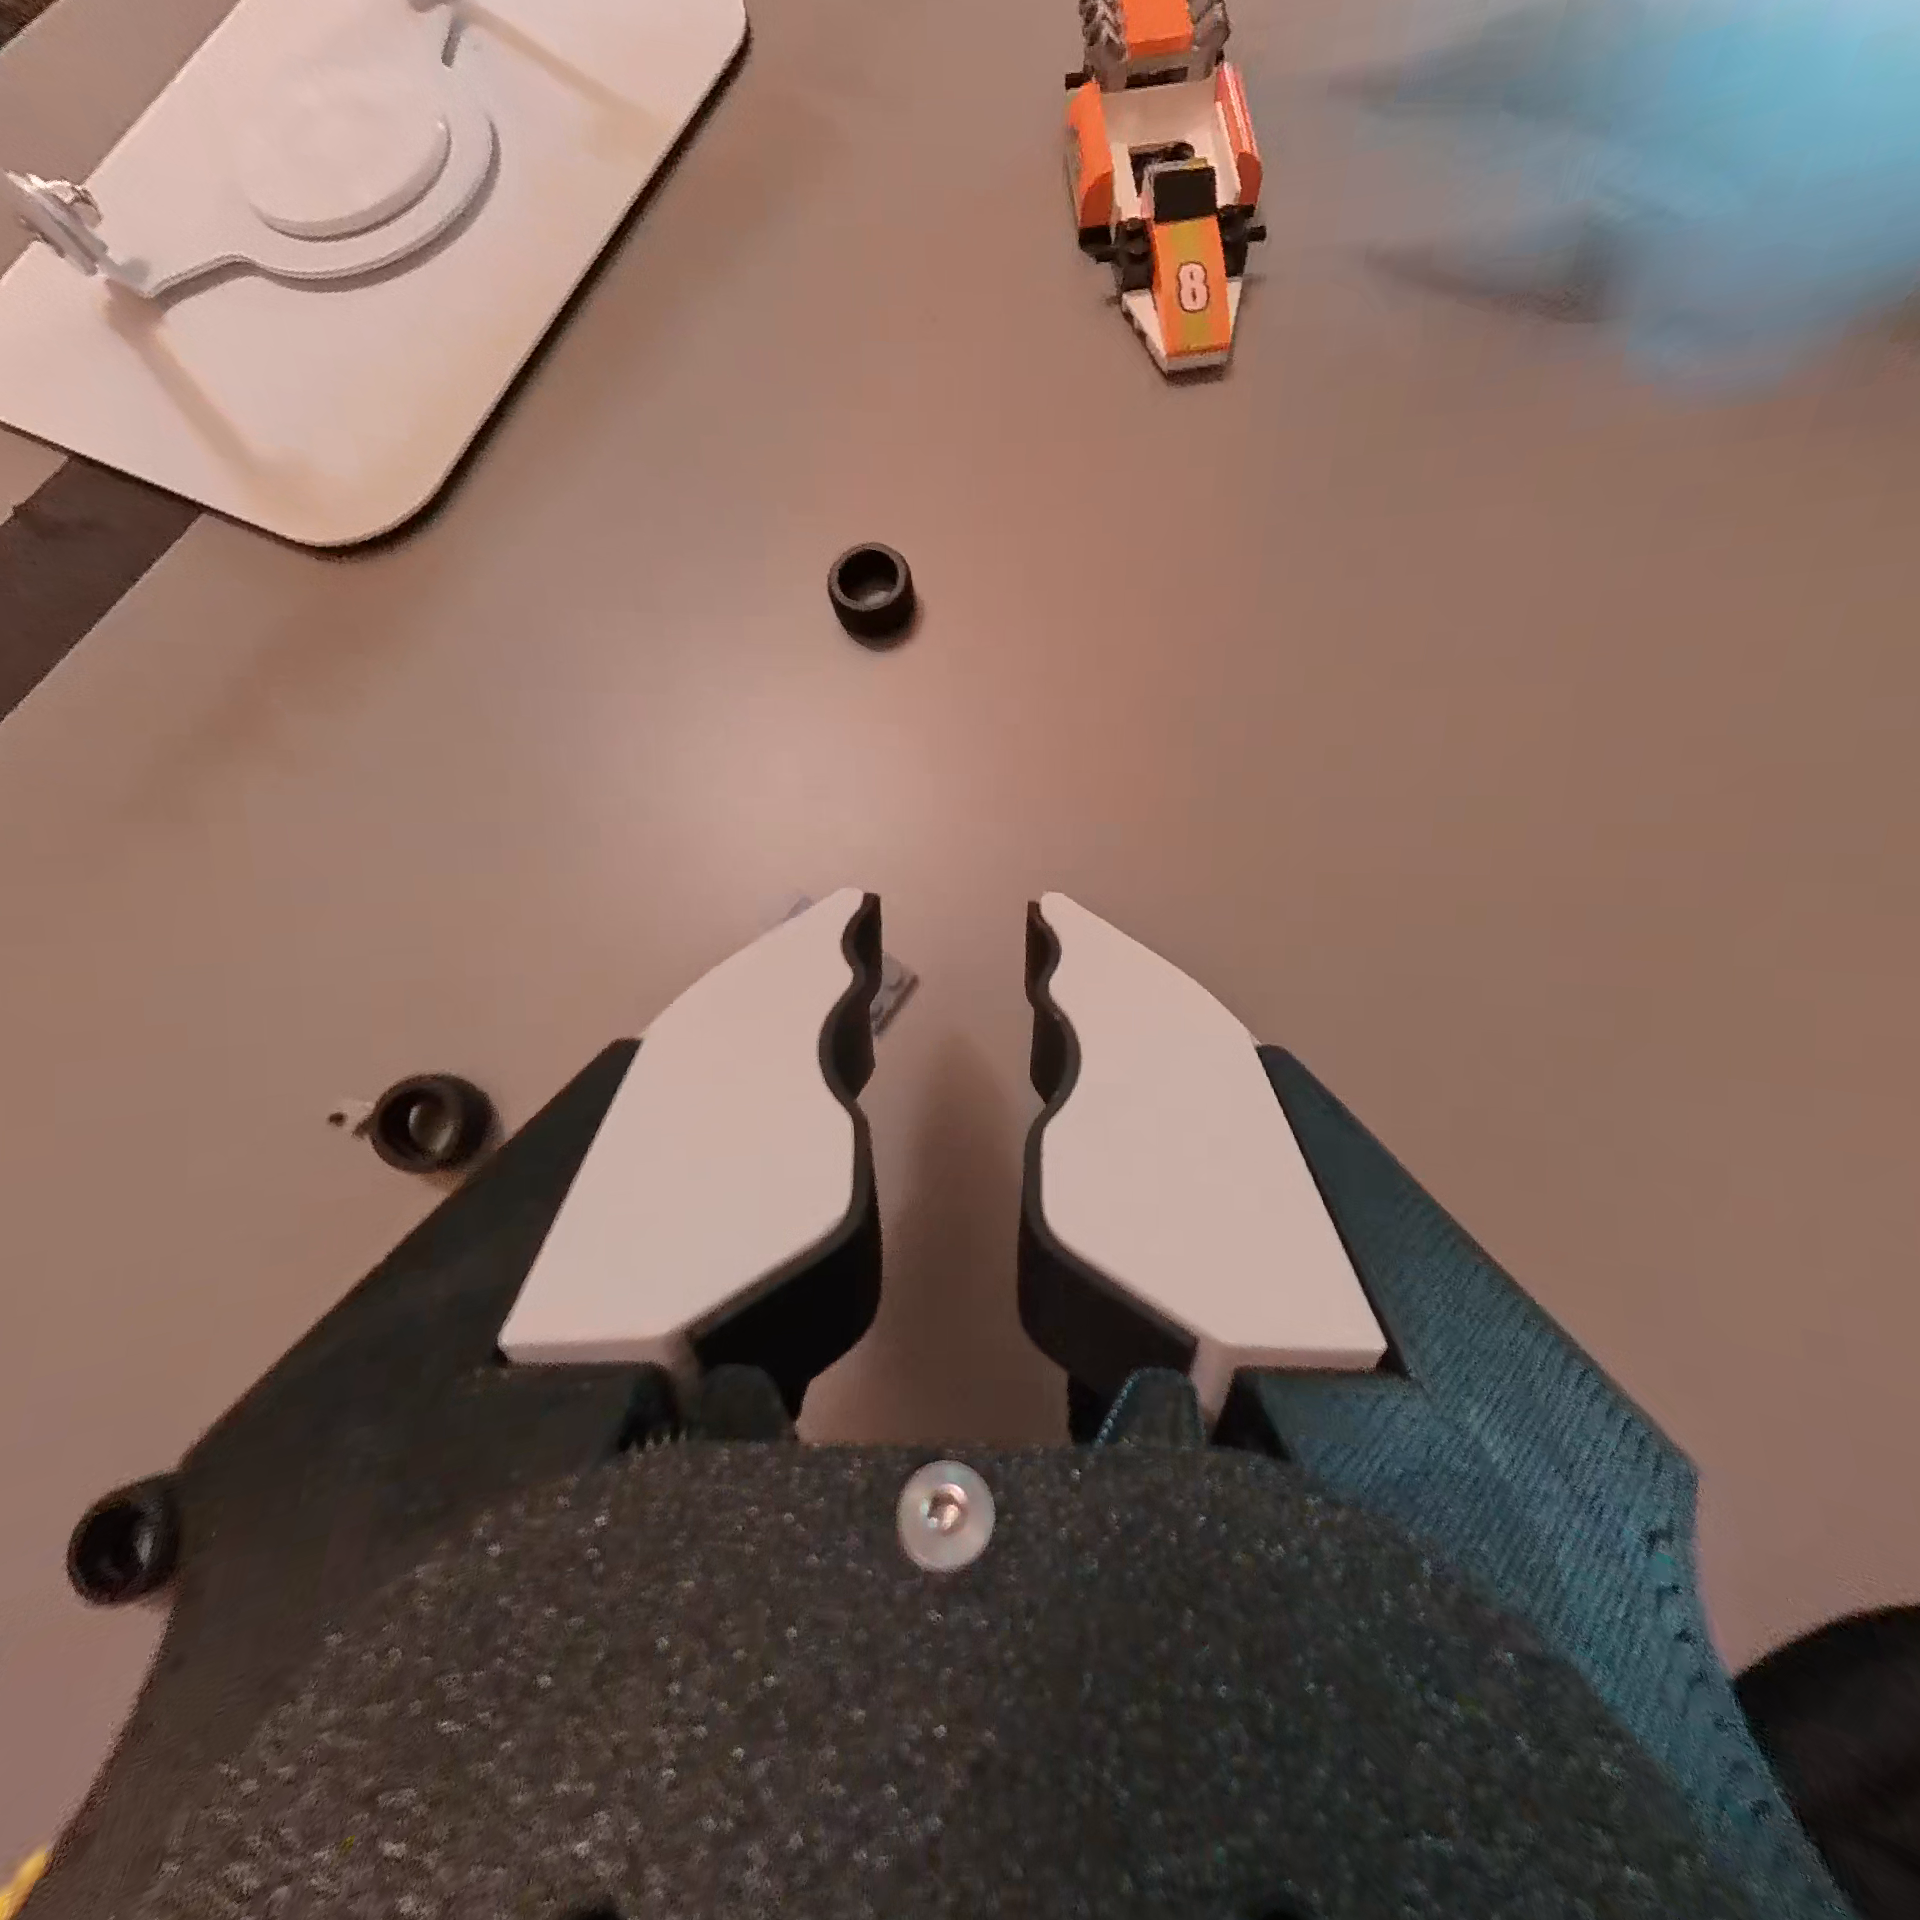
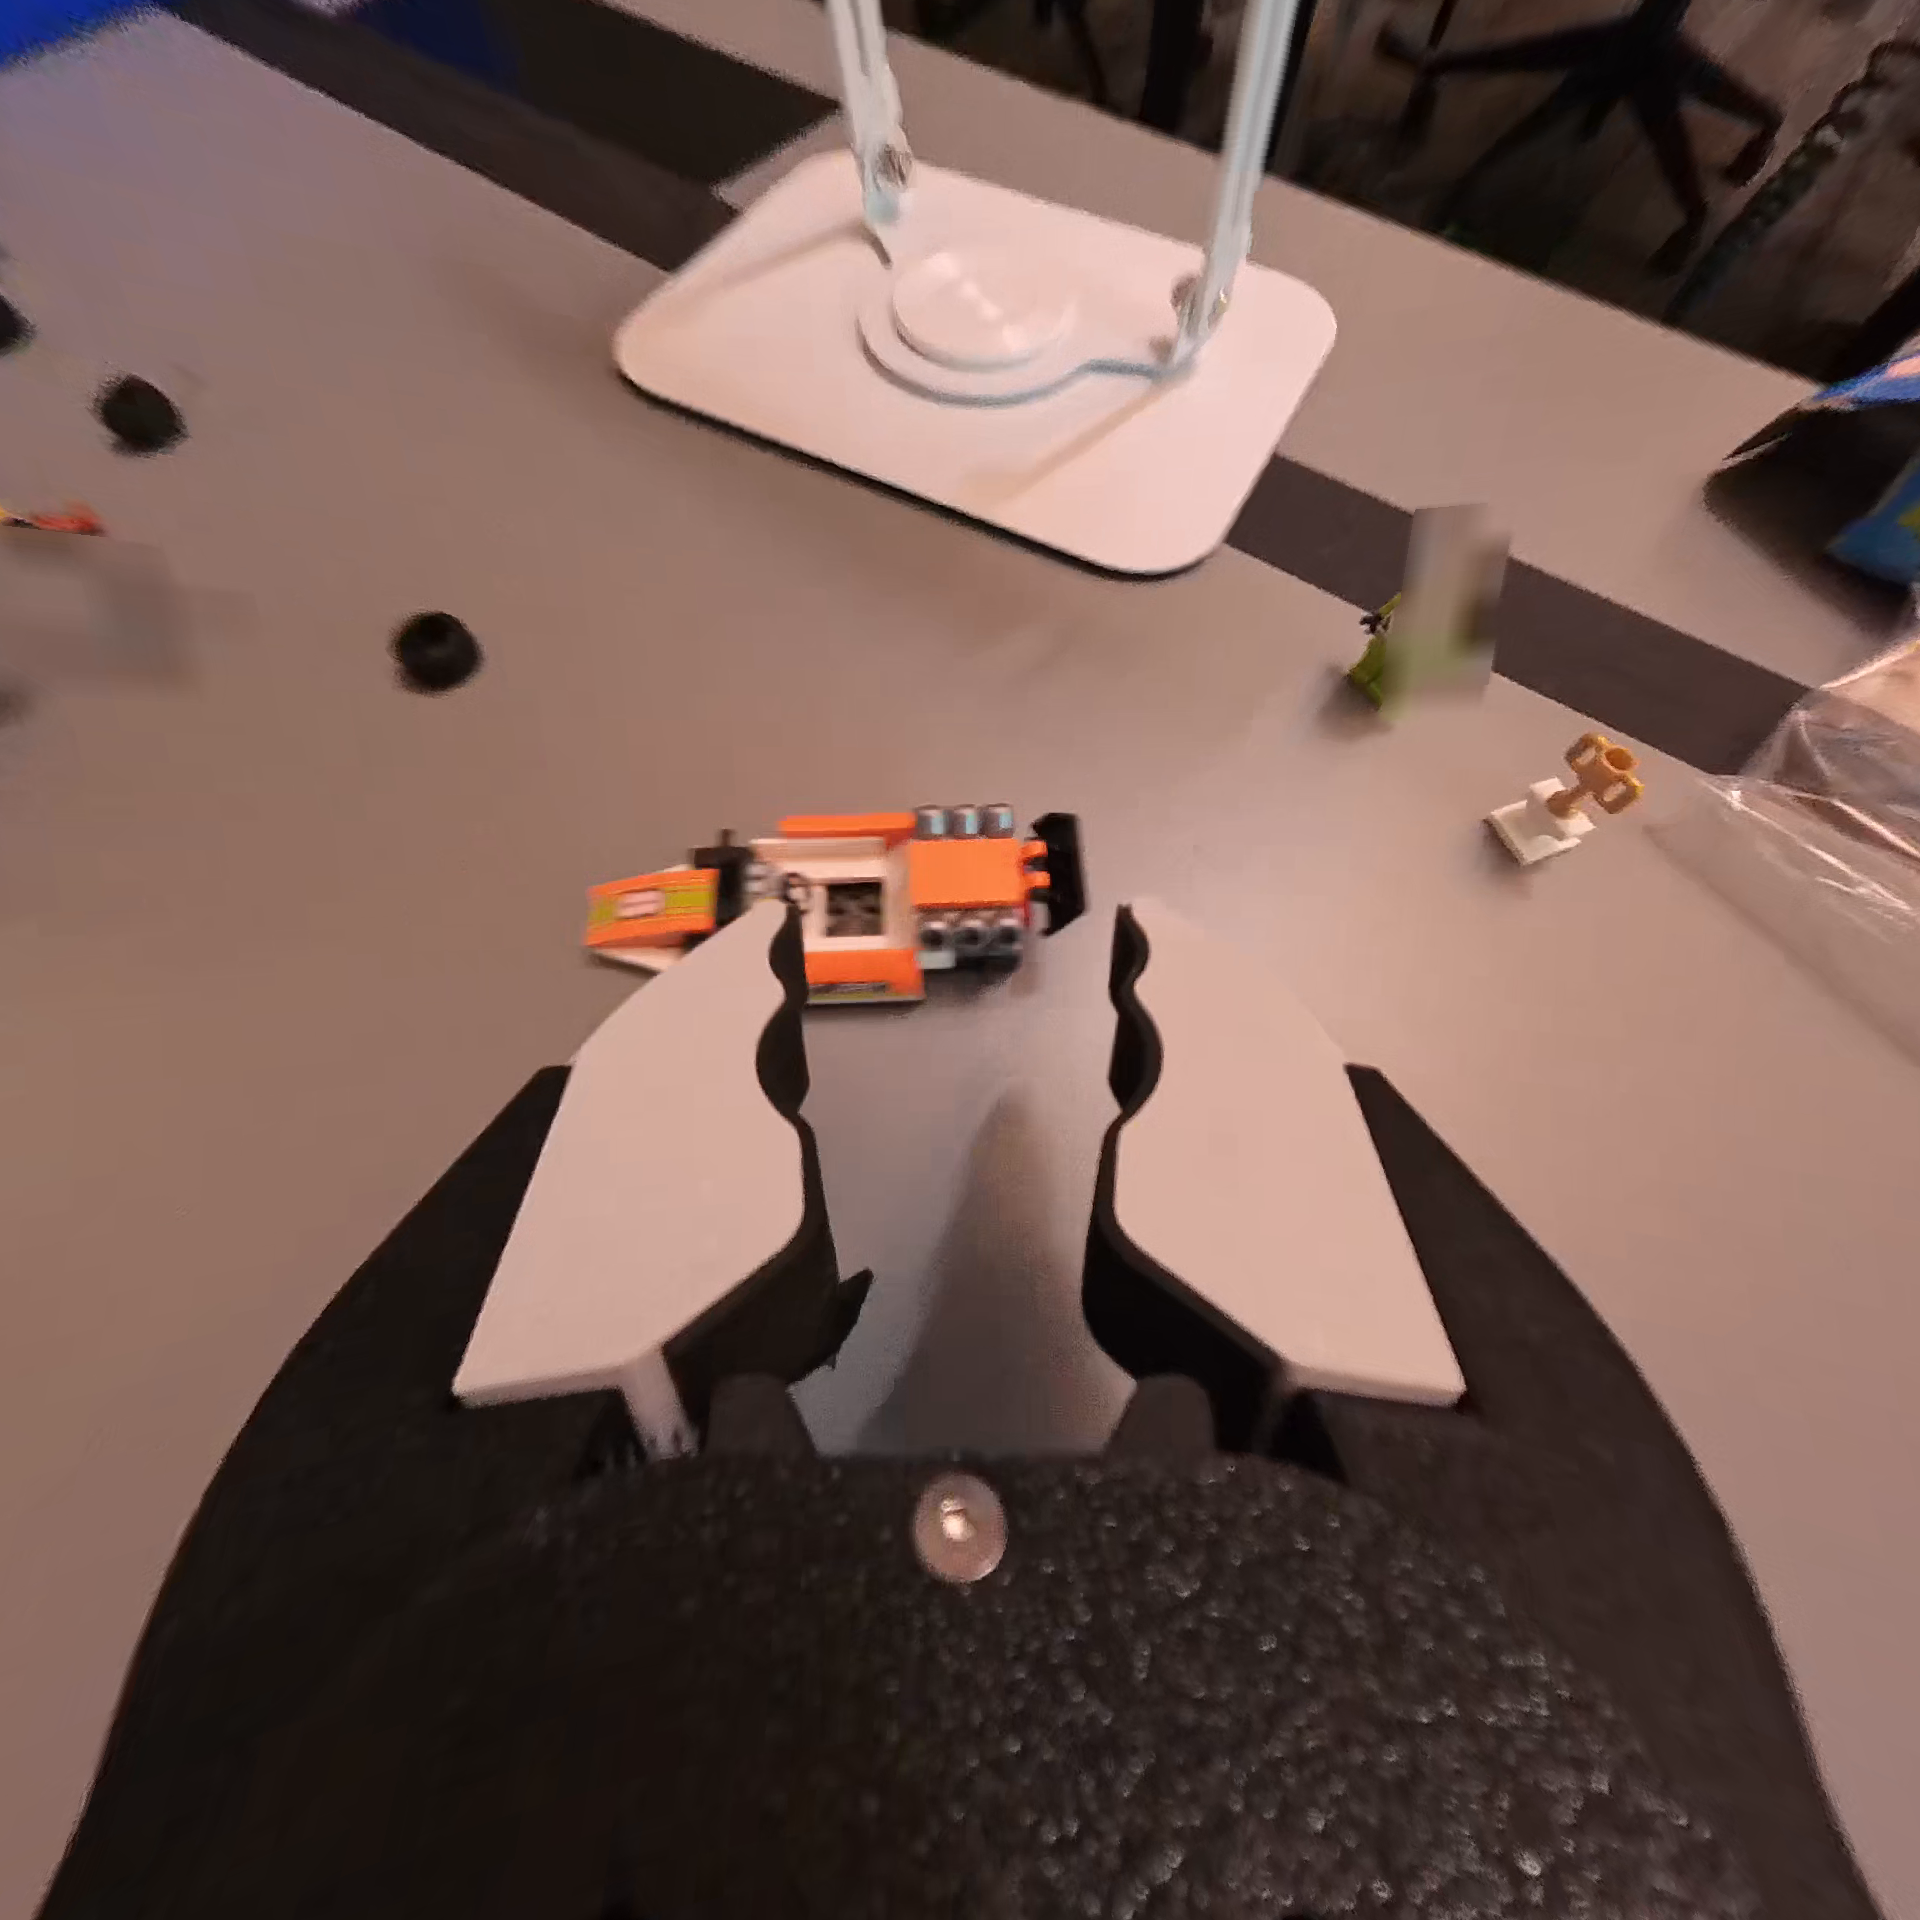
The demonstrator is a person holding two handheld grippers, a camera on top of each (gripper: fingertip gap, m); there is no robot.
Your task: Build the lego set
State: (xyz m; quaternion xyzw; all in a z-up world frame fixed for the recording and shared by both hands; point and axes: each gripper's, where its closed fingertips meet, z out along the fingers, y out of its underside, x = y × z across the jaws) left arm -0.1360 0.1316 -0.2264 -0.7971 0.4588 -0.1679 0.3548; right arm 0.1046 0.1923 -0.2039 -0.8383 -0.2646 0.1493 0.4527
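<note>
Grey matte tabletop (image 2: 312,312) carries everything. White rounded-rectangle stand base (image 2: 1039,468) with two pale upright rods sits at the far edge. Left gripper (image 1: 954,909), white fingers with black wavy pads: jaws parted, nothing between them, hovering over bare table; a small grey flat piece (image 1: 896,992) lies partly hidden under its left finger. Right gripper (image 2: 951,920): jaws spread wide and empty, its left fingertip overlapping the car in view (contact cannot be judged). Orange-and-white lego race car (image 2: 842,904), wheel-less, rests on the table just ahead of the right gripper. Loose black rubber tyres: one (image 1: 875,590) ahead of the left gripper, another (image 1: 424,1120) to its left. Small gold trophy on a white plate (image 2: 1558,805) stands well right of the car.
</note>
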